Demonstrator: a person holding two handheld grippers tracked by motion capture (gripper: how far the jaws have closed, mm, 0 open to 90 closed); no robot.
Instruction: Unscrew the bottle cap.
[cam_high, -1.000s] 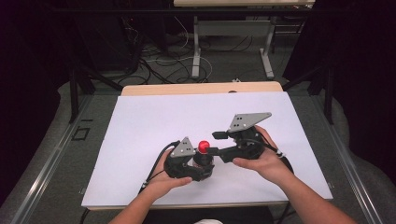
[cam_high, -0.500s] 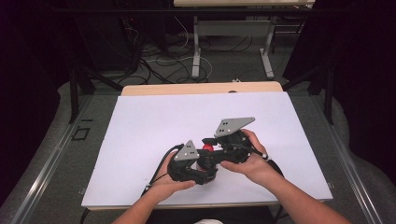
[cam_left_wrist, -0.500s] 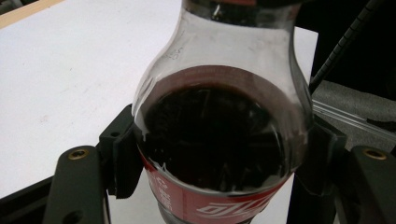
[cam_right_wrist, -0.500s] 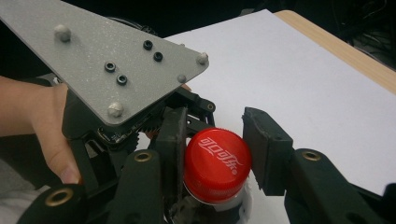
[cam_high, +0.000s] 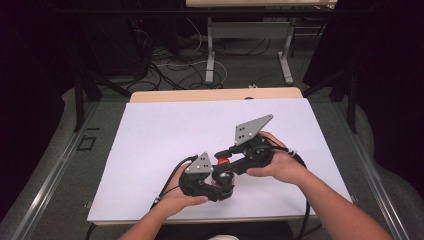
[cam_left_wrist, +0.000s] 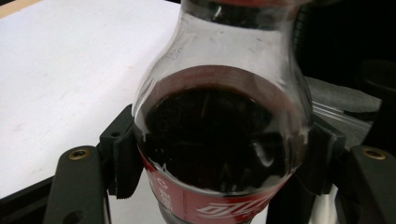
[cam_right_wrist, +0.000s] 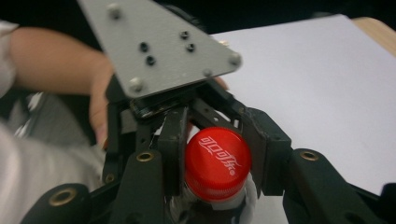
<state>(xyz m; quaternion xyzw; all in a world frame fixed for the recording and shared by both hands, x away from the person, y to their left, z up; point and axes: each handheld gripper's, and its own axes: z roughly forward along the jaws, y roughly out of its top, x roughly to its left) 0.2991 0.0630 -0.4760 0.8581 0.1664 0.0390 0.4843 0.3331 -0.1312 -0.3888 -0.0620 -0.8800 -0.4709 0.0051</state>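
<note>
A small clear plastic bottle (cam_left_wrist: 219, 140) of dark cola is held between the two claws over the near part of the white surface (cam_high: 165, 130), close to the person's edge. In the left gripper view its rounded shoulder narrows upward to the neck, the glossy plastic shows pale reflections, and the dark drink fills the body up to a curved line below the shoulder, with clear space above. A red label (cam_left_wrist: 219, 205) wraps the lower body; it carries white script, of which a slanted fragment shows at the bottom edge, too cut off to read.

The left claw (cam_left_wrist: 219, 154) is clamped on the body of the bottle, one black pad (cam_left_wrist: 122, 161) pressed against each side just above the label.

In the right gripper view the bottle's red cap (cam_right_wrist: 217, 161) faces the camera, ribbed round its rim, with a white flowing logo written slantwise across its top in stylised script that I cannot make out letter by letter. A white ring sits beneath the cap. The right claw (cam_right_wrist: 215, 156) has just been closing and is now clamped on the cap, its black pads touching both sides.

From the high view, the left claw (cam_high: 220, 182) and the right claw (cam_high: 227, 165) meet at the bottle, the cap a small red spot between them.
</note>
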